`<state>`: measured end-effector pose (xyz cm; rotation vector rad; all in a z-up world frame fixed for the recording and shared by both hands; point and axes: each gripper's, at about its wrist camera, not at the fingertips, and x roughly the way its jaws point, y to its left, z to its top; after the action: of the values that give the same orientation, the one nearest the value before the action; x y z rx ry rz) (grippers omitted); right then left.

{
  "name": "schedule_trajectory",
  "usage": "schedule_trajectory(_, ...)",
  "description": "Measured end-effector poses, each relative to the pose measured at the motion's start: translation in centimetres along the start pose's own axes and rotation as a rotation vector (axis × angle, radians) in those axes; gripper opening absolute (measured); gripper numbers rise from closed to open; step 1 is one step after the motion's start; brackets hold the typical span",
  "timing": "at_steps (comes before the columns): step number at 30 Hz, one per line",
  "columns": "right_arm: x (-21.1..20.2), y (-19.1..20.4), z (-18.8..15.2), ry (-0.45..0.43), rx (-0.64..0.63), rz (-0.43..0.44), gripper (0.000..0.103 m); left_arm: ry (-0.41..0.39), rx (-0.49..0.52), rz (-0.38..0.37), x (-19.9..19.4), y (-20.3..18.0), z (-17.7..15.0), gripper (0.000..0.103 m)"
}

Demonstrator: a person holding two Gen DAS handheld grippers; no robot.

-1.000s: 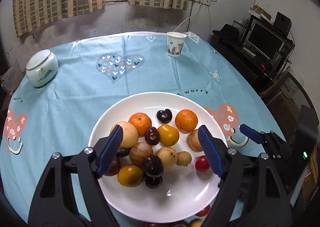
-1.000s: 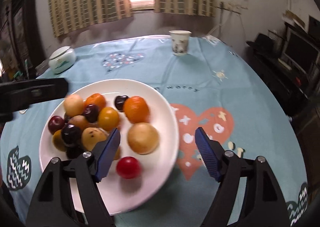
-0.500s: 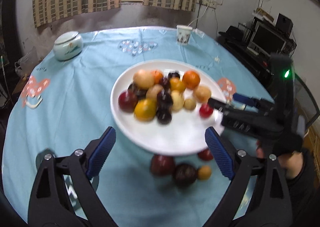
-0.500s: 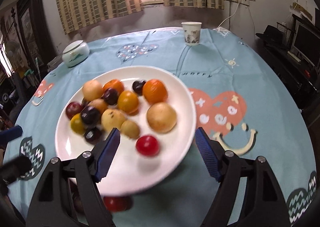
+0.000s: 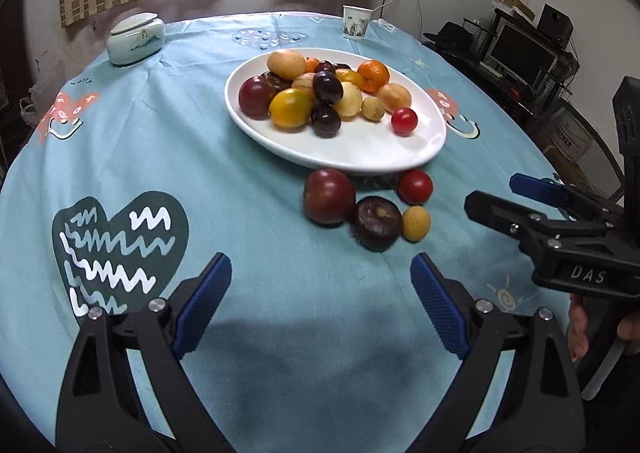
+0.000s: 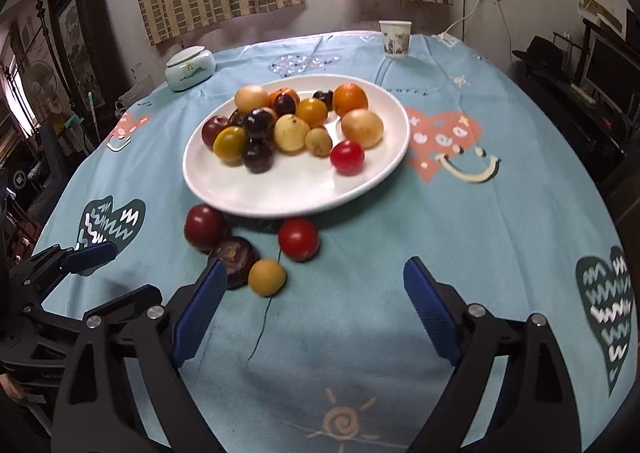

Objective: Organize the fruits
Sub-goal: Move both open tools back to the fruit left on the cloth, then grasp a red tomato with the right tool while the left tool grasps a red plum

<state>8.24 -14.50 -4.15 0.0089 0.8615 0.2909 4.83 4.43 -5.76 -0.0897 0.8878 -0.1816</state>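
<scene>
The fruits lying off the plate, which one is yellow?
The small round yellow fruit, lying rightmost on the tablecloth beside the dark purple one. The other loose fruits are red or purple.

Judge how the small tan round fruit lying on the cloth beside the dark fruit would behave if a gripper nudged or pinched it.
The small tan fruit looks nearly spherical and lies loose on the tablecloth, so a nudge would probably roll it. Its skin looks smooth, so it may squirt out of an off-centre pinch. It touches the dark fruit, which a push might disturb.
</scene>
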Motion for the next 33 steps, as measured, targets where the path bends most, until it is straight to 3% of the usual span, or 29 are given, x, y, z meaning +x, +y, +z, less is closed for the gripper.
schedule_trajectory(8, 3.5, 1.1, 0.4, 0.041, 0.040, -0.030, 0.088, 0.013, -0.019, -0.006, 0.0, 1.0, -1.3, 0.095)
schedule_trajectory(10, 4.6, 1.2, 0.8, 0.053, 0.041, -0.048, 0.063, 0.022, -0.031, -0.009, 0.1, 1.4, -1.5, 0.095)
schedule_trajectory(18, 7.7, 0.4, 2.1, 0.115, 0.104, 0.010, 0.030, 0.025, -0.027, -0.020, 0.0, 1.3, -1.4, 0.095)
schedule_trajectory(24, 4.5, -0.2, 1.2, 0.067, 0.097, 0.018, 0.030, 0.021, 0.009, 0.008, -0.1, 0.2, -0.9, 0.095)
schedule_trajectory(29, 1.5, -2.2, -0.4, 0.044, 0.105, 0.007, 0.030, 0.028, 0.000, 0.061, 1.8, 0.7, 1.4, 0.095)
schedule_trajectory(33, 0.3, -3.5, -1.3, 0.035, 0.130, 0.024, 0.030, 0.079, -0.061, 0.015, 4.2, 1.4, 3.3, 0.095)
